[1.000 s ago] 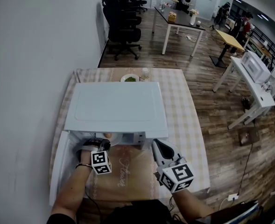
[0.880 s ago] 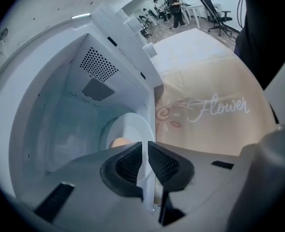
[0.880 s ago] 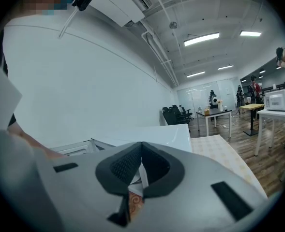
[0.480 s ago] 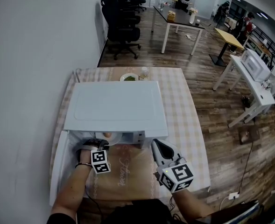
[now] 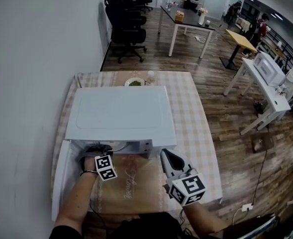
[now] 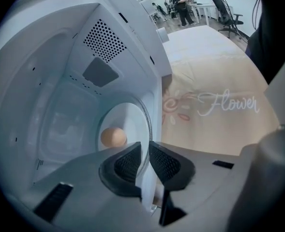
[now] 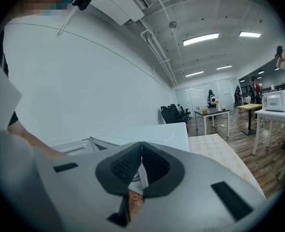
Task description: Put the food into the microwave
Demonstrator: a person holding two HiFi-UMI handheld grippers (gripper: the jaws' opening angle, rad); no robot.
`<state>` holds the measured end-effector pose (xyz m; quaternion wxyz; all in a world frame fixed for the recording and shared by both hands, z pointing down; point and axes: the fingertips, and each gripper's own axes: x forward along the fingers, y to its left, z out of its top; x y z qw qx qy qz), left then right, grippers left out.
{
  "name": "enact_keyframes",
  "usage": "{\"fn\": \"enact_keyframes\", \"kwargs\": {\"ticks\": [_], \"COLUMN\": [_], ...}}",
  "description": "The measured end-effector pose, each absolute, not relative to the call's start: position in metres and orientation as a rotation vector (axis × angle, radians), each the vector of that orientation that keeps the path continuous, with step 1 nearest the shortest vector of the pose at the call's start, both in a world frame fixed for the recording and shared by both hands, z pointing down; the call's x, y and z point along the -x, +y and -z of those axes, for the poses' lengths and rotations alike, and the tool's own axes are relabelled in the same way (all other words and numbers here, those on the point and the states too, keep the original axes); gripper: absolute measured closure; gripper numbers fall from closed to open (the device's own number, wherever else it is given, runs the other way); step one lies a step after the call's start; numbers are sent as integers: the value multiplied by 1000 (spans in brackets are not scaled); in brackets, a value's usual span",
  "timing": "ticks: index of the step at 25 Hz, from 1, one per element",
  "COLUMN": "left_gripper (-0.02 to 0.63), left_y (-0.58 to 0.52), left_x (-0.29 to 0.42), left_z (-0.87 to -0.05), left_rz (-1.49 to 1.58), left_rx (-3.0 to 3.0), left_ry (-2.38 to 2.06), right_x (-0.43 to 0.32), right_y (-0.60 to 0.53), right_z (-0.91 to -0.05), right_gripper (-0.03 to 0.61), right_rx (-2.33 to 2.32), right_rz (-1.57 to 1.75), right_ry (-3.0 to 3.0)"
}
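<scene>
Text read: "Flower", cursive | stood on: beige table mat (image 6: pixel 219 134) | place: ahead-right of left gripper (image 6: pixel 145 149) | nothing else was legible

Right gripper (image 7: pixel 140 149), jaws closed together with nothing between them, faces the white microwave (image 7: pixel 157 131). Checked cloth (image 7: pixel 217 146) shows along the table's right edge, with black office chairs (image 7: pixel 177 114) beyond.

Pushed L gripper (image 6: pixel 144 149) further into microwave (image 5: pixel 120 113); just eased jaws apart, plate (image 6: pixel 127 120) rim betw. them; moved food (image 6: pixel 113 137) deeper in.
</scene>
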<state>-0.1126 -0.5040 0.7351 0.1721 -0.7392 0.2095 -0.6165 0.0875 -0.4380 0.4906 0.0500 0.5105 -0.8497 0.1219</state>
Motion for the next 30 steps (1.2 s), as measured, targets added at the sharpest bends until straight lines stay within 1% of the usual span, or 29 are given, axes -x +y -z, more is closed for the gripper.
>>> {"fn": "enact_keyframes", "kwargs": {"ticks": [2, 8, 9, 15, 20, 30], "left_gripper": [543, 540, 529, 515, 517, 520], "left_y": [-505, -504, -504, -491, -463, -406], "left_x": [111, 113, 112, 109, 101, 112], "left_z": [-734, -733, -731, -720, -691, -631], "left_rz": [1738, 1742, 1734, 1665, 1535, 1321], "left_rx": [2094, 2108, 2105, 2103, 2154, 2340], "left_ry": [606, 646, 653, 683, 759, 941], "right_x": [-88, -91, -91, -91, -81, -51], "right_y": [-438, -430, -429, -420, -402, -354], "right_z": [-491, -490, -489, -481, -467, -437], "right_gripper": [569, 569, 569, 569, 570, 570], "right_rx": [-1557, -1567, -1572, -1595, -1594, -1608], "right_rz": [-372, -386, -383, -359, -333, -279], "right_ry": [-2587, -2579, -2580, -2589, -2610, -2635]}}
